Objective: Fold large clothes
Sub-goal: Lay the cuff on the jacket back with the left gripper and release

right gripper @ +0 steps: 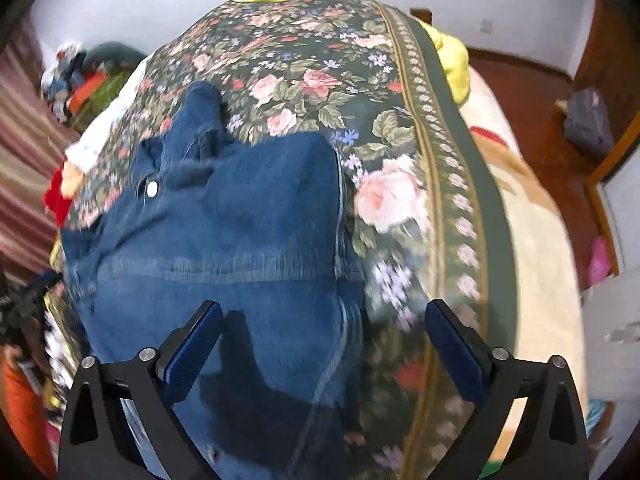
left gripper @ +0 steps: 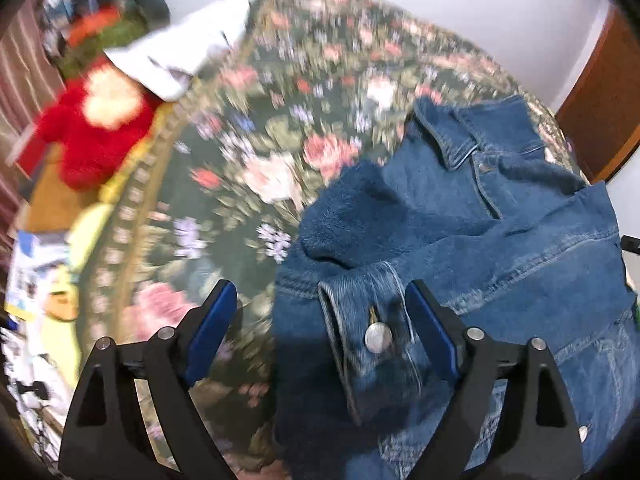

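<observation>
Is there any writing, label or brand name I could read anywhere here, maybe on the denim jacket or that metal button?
No text can be read in either view.
Metal button on the denim jacket: too blurred to show any lettering.
Printed item at the left edge, beside the floral cover: any print is too blurred to read.

**No legible text in either wrist view**

I can read no word, number, brand or sign in my two camera views. The metal snap button [left gripper: 378, 338] on the denim jacket [left gripper: 500, 248] shows only a blurred silver face, with no lettering I can make out. The printed papers [left gripper: 36, 264] at the left edge of the left wrist view carry blue and yellow patches, but motion blur leaves any print there unreadable. The floral bedspread [right gripper: 320, 80] bears pattern only.
</observation>
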Action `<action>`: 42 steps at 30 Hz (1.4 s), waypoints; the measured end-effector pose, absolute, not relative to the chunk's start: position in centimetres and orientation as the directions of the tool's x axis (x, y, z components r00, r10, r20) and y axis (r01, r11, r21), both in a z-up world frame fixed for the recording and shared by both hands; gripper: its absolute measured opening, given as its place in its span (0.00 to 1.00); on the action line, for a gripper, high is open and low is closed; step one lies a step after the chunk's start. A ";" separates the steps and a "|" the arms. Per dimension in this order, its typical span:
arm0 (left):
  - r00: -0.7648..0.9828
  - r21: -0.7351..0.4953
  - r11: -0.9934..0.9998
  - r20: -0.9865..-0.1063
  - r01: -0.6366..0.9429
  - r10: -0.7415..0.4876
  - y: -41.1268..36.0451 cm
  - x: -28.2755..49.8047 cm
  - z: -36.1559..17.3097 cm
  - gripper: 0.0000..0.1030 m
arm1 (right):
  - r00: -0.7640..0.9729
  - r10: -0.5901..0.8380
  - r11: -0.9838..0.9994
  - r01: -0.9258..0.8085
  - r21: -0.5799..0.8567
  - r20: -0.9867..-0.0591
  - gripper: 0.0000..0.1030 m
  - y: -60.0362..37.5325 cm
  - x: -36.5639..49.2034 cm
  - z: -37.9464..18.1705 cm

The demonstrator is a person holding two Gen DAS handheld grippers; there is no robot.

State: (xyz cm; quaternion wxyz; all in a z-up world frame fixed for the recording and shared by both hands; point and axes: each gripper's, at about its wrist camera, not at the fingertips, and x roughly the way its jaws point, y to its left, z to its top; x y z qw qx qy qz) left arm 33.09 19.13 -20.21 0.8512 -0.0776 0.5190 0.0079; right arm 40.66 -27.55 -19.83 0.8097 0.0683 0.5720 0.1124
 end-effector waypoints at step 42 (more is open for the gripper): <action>0.557 -0.089 0.972 -0.829 -0.217 0.049 21.7 50.3 -20.6 0.24 | 0.461 0.170 0.964 -0.263 0.048 -0.871 0.28 -15.7 59.4 -21.7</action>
